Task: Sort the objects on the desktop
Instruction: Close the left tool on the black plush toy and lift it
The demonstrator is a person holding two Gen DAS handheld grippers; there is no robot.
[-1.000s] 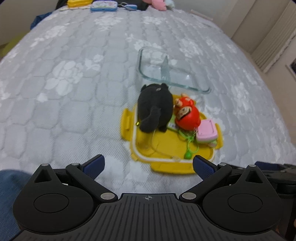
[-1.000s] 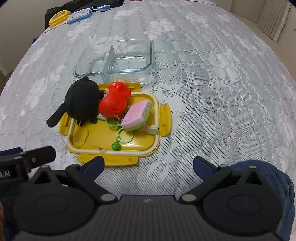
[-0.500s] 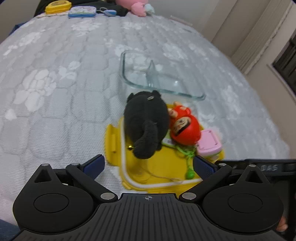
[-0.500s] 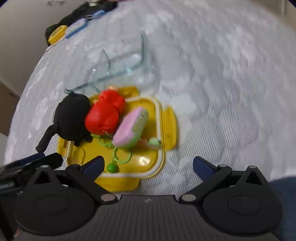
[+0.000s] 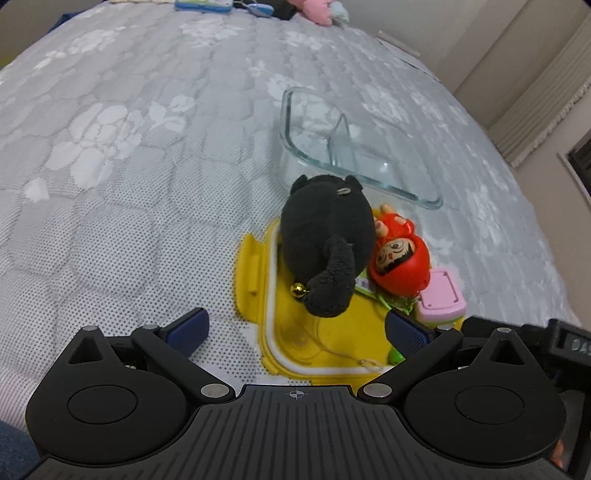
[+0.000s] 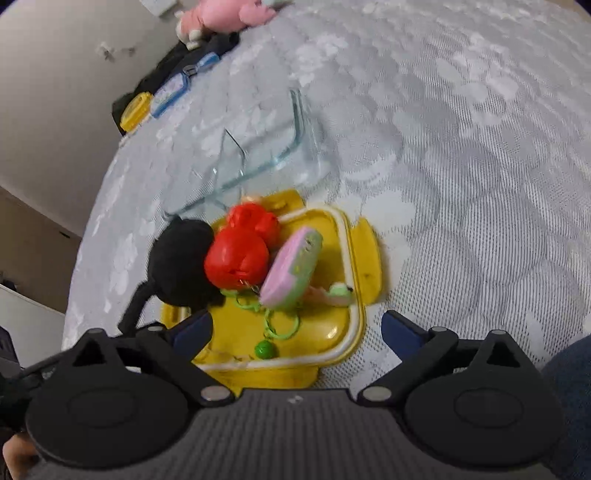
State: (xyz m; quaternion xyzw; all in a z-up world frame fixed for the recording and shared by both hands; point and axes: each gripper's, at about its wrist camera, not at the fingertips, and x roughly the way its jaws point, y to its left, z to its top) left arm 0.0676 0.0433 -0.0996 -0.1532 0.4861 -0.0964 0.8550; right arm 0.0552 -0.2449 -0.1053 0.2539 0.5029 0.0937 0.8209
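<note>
A yellow lid [image 5: 295,339] lies on the grey patterned bed cover and bears a black plush cat [image 5: 325,236], a red daruma doll [image 5: 400,264] and a pink toy case [image 5: 441,295] with a green keyring. The same lid [image 6: 354,280], plush [image 6: 177,262], doll [image 6: 240,258] and case [image 6: 291,273] show in the right wrist view. A clear divided glass container [image 5: 354,147] stands just behind the lid, seen also from the right [image 6: 258,147]. My left gripper [image 5: 295,328] is open, just short of the plush. My right gripper [image 6: 295,332] is open over the lid's near edge.
At the far edge of the bed lie a pink plush [image 6: 225,14], a blue case [image 6: 170,92], a yellow case [image 6: 136,110] and a dark bag. A wall and curtain stand at the right [image 5: 535,74]. My right gripper's body shows at the left view's right edge [image 5: 554,339].
Both grippers have moved forward toward the yellow lid, which now looks larger and nearer. The right view has tilted leftward. Both stay open; no object has moved.
</note>
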